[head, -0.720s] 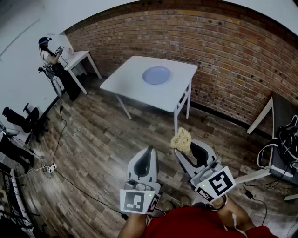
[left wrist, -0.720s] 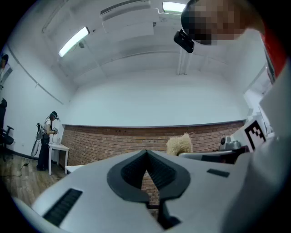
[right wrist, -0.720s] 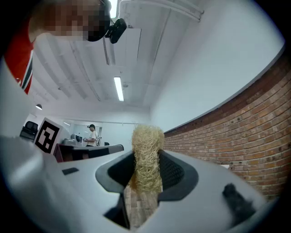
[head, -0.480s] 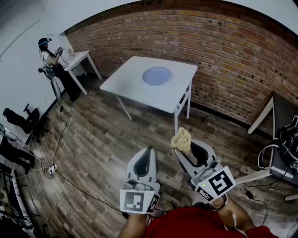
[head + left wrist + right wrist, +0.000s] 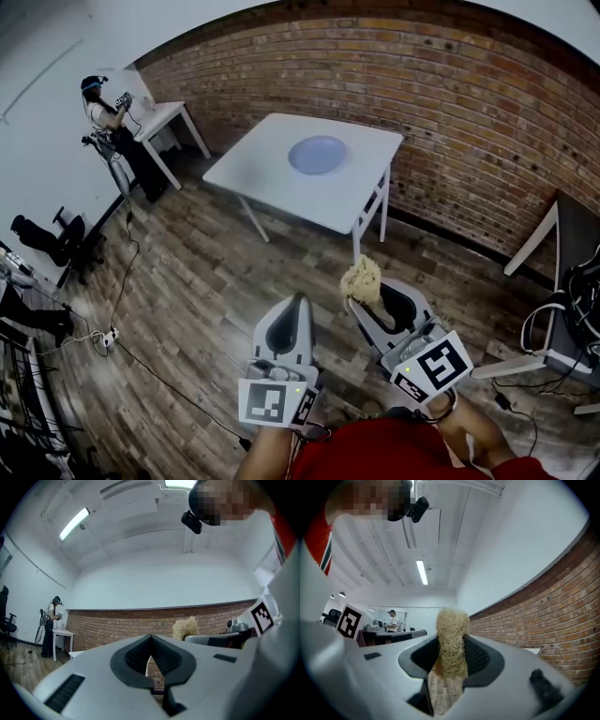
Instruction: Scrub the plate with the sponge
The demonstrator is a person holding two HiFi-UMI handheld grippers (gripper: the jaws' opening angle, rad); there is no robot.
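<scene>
The right tool grips the straw-coloured sponge with its bulk proud of the jaws, likely so it meets the plate first, which lies far ahead on the bench, while the left tool is closed on nothing

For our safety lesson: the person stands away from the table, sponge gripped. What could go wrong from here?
The cable trailing over the floor could catch a foot on the way to the table. The plate lies loose there; scrubbing might slide it unless the shut, empty left gripper steadies it. The right gripper pinches only the sponge's lower part; it may pull out.
</scene>
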